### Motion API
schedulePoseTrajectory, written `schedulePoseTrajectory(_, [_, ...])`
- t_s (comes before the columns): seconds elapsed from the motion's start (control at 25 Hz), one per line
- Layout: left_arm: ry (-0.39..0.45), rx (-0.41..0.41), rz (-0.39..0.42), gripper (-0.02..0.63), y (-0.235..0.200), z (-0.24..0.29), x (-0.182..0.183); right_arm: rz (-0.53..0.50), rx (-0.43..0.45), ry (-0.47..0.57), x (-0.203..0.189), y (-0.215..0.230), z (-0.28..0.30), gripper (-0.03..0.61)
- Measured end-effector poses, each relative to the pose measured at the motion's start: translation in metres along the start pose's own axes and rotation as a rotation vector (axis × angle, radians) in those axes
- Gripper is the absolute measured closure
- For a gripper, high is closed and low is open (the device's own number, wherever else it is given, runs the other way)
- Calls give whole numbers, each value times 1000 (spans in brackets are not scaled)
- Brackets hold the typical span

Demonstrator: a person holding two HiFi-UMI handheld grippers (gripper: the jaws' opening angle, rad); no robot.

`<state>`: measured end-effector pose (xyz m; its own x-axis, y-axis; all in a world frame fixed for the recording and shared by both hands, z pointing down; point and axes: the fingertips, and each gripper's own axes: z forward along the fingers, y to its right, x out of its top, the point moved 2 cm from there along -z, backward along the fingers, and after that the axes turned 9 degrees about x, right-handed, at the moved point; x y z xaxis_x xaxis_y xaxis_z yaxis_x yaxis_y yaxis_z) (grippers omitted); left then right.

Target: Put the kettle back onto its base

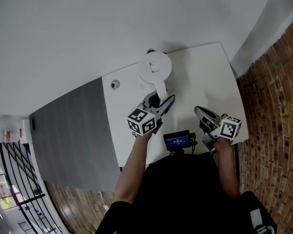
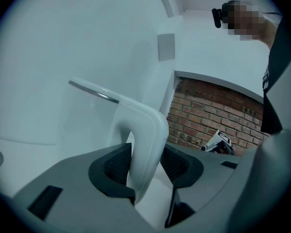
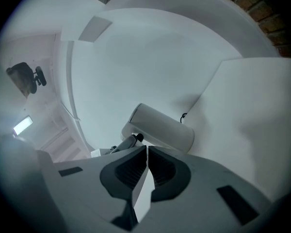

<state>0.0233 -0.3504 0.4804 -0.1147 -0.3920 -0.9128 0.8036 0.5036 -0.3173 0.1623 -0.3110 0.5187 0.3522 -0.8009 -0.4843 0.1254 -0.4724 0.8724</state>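
Observation:
A white kettle (image 1: 155,68) stands upright at the back of the white table (image 1: 200,77). Its handle (image 1: 161,89) points toward me. My left gripper (image 1: 161,102) is shut on that handle. In the left gripper view the dark pads (image 2: 117,163) sit on both sides of the white handle (image 2: 146,130), with the kettle body (image 2: 87,120) behind. A black cord (image 1: 150,50) runs off at the kettle's far side. The base itself is not visible under the kettle. My right gripper (image 1: 199,112) hovers to the right, shut and empty (image 3: 147,166); it faces the kettle (image 3: 162,125).
A small round fitting (image 1: 115,85) sits on the table left of the kettle. A device with a blue screen (image 1: 177,141) is at the table's near edge between my arms. A brick wall (image 1: 273,91) is on the right, a grey panel (image 1: 68,130) on the left.

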Motion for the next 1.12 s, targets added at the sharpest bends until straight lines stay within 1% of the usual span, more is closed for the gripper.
schedulePoseTrajectory(0.28, [4, 9, -6, 417, -4, 1, -1, 19, 7, -18, 3, 6, 3, 560])
schedulePoseTrajectory(0.52, [5, 37, -8, 417, -4, 2, -4, 22, 17, -42, 4, 8, -1, 560])
schedulePoseTrajectory(0.68, [39, 57, -1, 416, -5, -3, -1, 13, 33, -67, 7, 7, 1, 560])
schedulePoseTrajectory(0.88, [86, 119, -13, 416, -9, -30, -5, 46, 50, -102, 4, 11, 3, 560])
schedulePoseTrajectory(1.0, [89, 181, -67, 416, -11, -56, -20, 65, 72, -134, -3, 16, 5, 560])
schedulePoseTrajectory(1.12, [93, 245, -178, 416, -13, -88, -43, 71, 89, -172, -8, 20, 11, 560])
